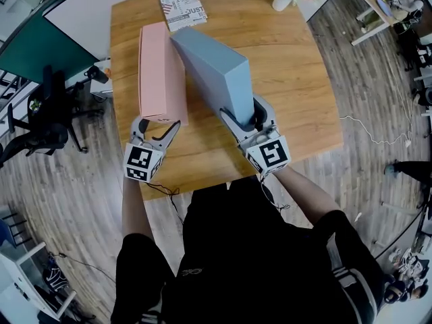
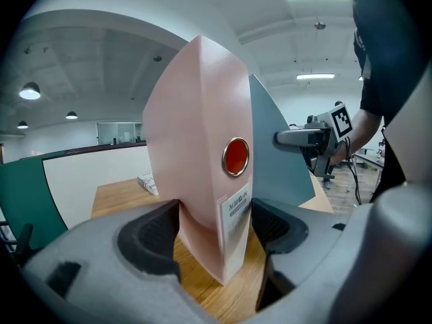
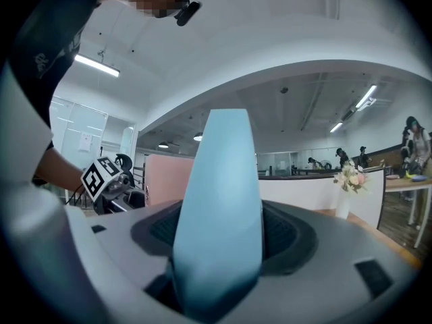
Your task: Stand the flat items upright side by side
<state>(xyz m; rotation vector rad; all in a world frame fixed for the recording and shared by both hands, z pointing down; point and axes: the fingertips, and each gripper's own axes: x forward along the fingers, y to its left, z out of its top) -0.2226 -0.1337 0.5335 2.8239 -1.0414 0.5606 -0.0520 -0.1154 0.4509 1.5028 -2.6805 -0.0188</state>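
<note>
On the wooden table (image 1: 297, 79) the pink box (image 1: 162, 73) stands upright, its near end pinched by the left gripper (image 1: 160, 121), while the blue box (image 1: 209, 63) just beside it (their near ends splay apart) sits clamped in the right gripper (image 1: 244, 110).
</note>
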